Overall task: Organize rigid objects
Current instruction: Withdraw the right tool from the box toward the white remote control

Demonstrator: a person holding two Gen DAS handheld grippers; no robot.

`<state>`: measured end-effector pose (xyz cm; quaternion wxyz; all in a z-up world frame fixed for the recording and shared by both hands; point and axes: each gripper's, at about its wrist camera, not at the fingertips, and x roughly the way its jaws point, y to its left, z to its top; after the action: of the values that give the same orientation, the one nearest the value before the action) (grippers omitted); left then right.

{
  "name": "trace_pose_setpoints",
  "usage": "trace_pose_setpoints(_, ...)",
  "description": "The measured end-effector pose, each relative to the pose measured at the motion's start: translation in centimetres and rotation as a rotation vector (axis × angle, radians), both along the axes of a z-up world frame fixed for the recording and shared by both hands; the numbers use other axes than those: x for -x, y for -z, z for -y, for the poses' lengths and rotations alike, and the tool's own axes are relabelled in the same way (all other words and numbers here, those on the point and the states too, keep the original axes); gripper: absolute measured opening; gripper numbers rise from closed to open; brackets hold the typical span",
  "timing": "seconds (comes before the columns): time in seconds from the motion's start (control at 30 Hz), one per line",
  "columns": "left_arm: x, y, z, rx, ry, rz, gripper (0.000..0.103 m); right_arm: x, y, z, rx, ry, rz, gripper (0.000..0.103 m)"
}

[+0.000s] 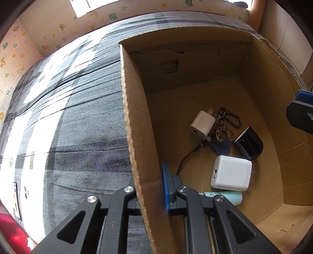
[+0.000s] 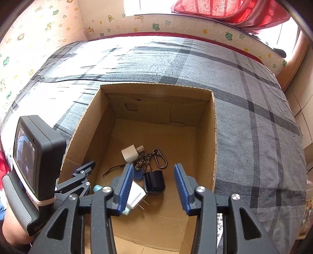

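Note:
An open cardboard box (image 1: 135, 117) (image 2: 156, 87) sits on a bed. On its floor lie a small white charger (image 1: 200, 125) (image 2: 129, 153), a keyring with a carabiner (image 1: 229, 117) (image 2: 161, 159), a black case (image 1: 249, 142) (image 2: 153, 181), a larger white charger (image 1: 231, 173) (image 2: 136, 195) and a pale teal tube (image 1: 232, 196) (image 2: 97, 188). My left gripper (image 1: 148, 175) (image 2: 84, 172) is shut on the box's left wall, one finger inside and one outside. My right gripper (image 2: 153, 166) hangs open above the black case, with nothing between its pads; one finger of it shows at the right edge of the left wrist view.
The box rests on a grey plaid bedcover (image 2: 244, 117). Padded wall panels with cartoon animals (image 2: 49, 25) run behind the bed, and a red curtain (image 2: 225, 9) hangs at the back right. A hand (image 2: 11, 224) holds the left gripper's handle beside the box.

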<state>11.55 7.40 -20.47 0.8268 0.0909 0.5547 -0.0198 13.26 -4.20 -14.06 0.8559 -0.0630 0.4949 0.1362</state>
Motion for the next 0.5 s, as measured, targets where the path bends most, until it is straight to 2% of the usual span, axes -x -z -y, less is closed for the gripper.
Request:
trace_pose_setpoints(0.13, 0.0, 0.0, 0.0, -0.001, 0.000, 0.000, 0.014, 0.3, -1.0, 0.8, 0.005, 0.011, 0.021, 0.055)
trace_pose_setpoints(0.2, 0.0, 0.1, 0.0, -0.001, 0.000, 0.000, 0.014, 0.5, -1.5, 1.4, 0.005, 0.020, 0.032, 0.065)
trace_pose_setpoints(0.43, 0.1, 0.0, -0.1, -0.002, 0.001, -0.001, 0.014, 1.3, -2.8, 3.5, -0.001, 0.046, 0.058, 0.083)
trace_pose_setpoints(0.5, 0.0, 0.1, -0.1, -0.002, 0.001, 0.000, 0.014, 1.5, -3.2, 4.2, 0.006, 0.052, 0.074, 0.093)
